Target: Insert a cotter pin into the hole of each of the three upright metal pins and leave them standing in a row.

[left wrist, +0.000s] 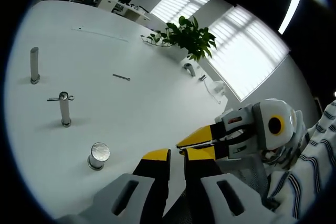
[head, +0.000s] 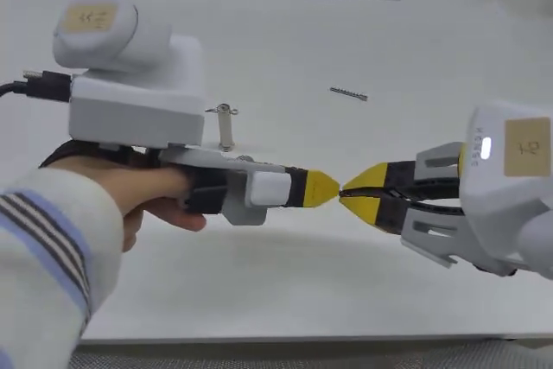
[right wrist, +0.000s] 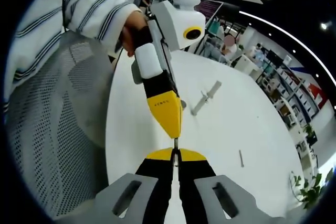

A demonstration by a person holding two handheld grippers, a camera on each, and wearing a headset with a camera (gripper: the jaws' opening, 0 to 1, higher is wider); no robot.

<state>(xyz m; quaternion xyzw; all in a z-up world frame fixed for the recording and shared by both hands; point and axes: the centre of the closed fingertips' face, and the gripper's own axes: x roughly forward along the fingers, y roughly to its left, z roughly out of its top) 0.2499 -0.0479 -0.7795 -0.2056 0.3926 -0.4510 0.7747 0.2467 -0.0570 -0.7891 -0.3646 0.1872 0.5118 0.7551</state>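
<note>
Right gripper (right wrist: 176,156): jaws clenched on thin cotter pin (right wrist: 176,144), held in air nearer person than fitted upright pin (head: 225,125). Left gripper (left wrist: 177,157) is brought tip to tip with it at that cotter pin; jaws nearly together, narrow gap seen, grip cannot be told. Two bare upright pins are stood in row with fitted upright pin: far pin (left wrist: 34,65), near pin (left wrist: 98,155). Loose thin metal piece (head: 348,93) is laid on bench (head: 259,274), right of and beyond fitted upright pin.
</note>
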